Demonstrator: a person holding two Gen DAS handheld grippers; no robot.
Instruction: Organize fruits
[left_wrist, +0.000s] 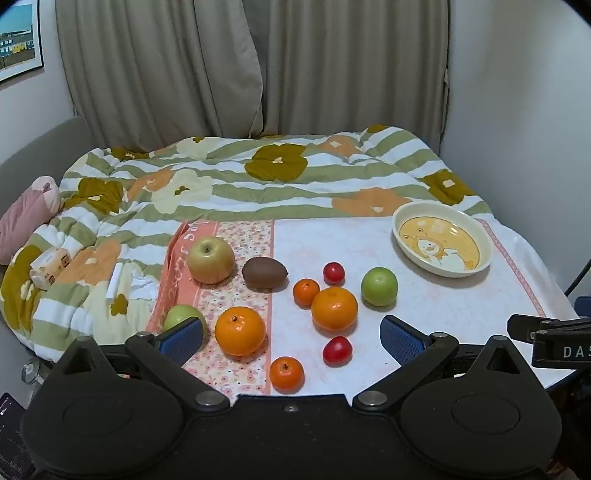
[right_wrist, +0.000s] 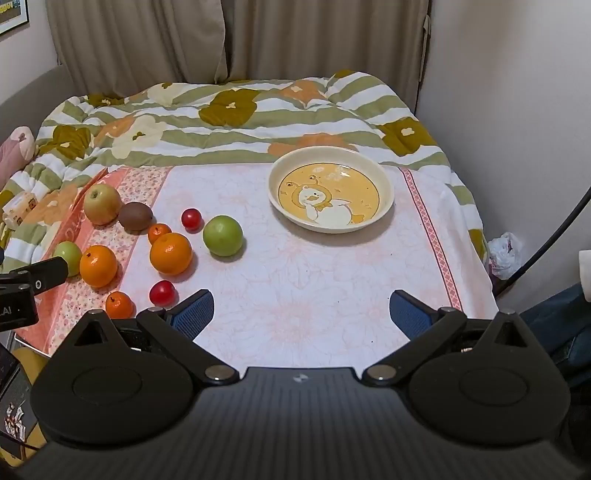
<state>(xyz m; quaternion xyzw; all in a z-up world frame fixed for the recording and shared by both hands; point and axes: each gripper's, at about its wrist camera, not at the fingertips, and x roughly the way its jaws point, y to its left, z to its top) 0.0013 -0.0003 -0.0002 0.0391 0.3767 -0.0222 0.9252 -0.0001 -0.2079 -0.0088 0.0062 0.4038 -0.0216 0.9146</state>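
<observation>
Loose fruit lies on a table with a pink-and-white cloth (left_wrist: 332, 236): a yellow apple (left_wrist: 210, 259), a kiwi (left_wrist: 264, 272), two big oranges (left_wrist: 240, 331) (left_wrist: 334, 308), two small tangerines (left_wrist: 306, 291) (left_wrist: 286, 373), two red cherry tomatoes (left_wrist: 333, 273) (left_wrist: 337, 350) and two green apples (left_wrist: 379, 281) (left_wrist: 176, 316). A cream bowl (left_wrist: 402, 221) with a cartoon duck stands empty at the far right; it also shows in the right wrist view (right_wrist: 384, 206). My left gripper (left_wrist: 291, 339) is open above the near fruits. My right gripper (right_wrist: 301, 314) is open over bare cloth, right of the fruit.
A floral green-striped quilt (left_wrist: 258, 177) covers the bed behind the table. A pink pillow (left_wrist: 26, 214) and a small carton (left_wrist: 50, 267) lie at the left. A wall and a white plastic bag (right_wrist: 504, 254) stand at the right. Curtains hang behind.
</observation>
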